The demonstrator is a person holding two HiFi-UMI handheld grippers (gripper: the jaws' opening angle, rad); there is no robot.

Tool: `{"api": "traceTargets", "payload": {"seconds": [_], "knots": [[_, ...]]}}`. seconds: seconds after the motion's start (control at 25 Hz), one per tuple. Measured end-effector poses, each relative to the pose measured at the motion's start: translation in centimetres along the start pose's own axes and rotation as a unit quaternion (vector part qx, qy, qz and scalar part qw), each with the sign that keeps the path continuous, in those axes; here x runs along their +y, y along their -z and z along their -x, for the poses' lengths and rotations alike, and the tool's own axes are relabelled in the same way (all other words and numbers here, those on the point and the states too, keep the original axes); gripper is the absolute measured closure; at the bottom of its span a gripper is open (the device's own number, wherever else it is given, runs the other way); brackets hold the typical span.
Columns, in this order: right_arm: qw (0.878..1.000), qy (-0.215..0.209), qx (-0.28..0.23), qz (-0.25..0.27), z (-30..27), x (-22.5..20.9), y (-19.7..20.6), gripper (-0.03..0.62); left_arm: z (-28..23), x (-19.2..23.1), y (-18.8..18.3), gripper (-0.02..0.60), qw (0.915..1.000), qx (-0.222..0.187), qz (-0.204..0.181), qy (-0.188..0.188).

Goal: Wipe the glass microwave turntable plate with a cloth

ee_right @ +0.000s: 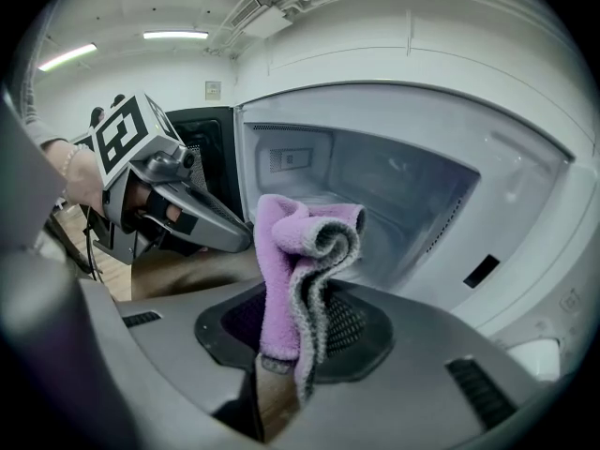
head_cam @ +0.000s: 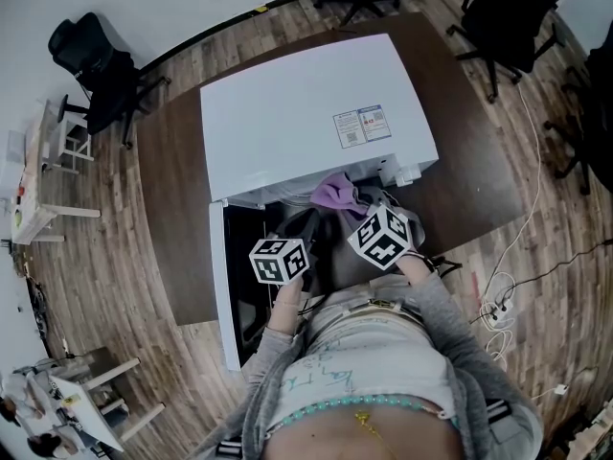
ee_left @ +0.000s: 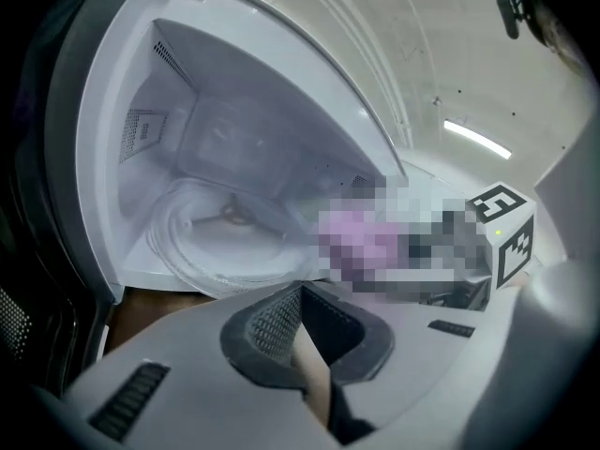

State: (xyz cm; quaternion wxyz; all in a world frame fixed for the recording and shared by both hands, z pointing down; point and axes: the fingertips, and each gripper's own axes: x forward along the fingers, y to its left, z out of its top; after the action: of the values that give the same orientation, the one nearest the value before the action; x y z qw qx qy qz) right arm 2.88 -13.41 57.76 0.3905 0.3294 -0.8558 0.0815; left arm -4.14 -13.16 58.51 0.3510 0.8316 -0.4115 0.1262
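Note:
The clear glass turntable plate point(ee_left: 220, 244) lies on the floor of the open white microwave point(head_cam: 306, 103). In the left gripper view my left gripper point(ee_left: 298, 296) hangs just outside the opening, in front of the plate, shut with nothing between its pads. My right gripper point(ee_right: 298, 300) is shut on a folded purple and grey cloth point(ee_right: 298, 251), which stands up from the jaws in front of the cavity. From the head view the cloth point(head_cam: 332, 191) shows at the microwave's mouth, the left gripper point(head_cam: 299, 228) to its left. The plate is hidden there.
The microwave door point(head_cam: 222, 286) swings open toward the left, beside my left gripper. The microwave stands on a dark brown table point(head_cam: 172, 190). Office chairs point(head_cam: 101, 75) ring the table, and a power strip with cables point(head_cam: 498, 310) lies on the wood floor at right.

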Motion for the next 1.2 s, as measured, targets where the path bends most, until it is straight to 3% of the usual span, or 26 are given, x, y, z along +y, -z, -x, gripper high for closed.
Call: {"api": "traceTargets", "payload": {"seconds": [0.32,0.52,1.2], "knots": [[1.0,-0.007,-0.011,-0.013,0.6,0.3,-0.2,0.48,0.8,-1.4,-1.0,0.571,0.9995,-0.018,-0.026,-0.001],[1.0,-0.009,-0.023,-0.006,1.1,0.4,-0.9,0.48,1.5,-2.2,-2.5,0.571,0.9988,-0.045,-0.017,0.009],[0.989,-0.059,-0.126,-0.053,6.8,-0.9,-3.5,0.48,3.2,-5.0,-5.0,0.571,0.9963,-0.078,-0.035,0.011]]}}
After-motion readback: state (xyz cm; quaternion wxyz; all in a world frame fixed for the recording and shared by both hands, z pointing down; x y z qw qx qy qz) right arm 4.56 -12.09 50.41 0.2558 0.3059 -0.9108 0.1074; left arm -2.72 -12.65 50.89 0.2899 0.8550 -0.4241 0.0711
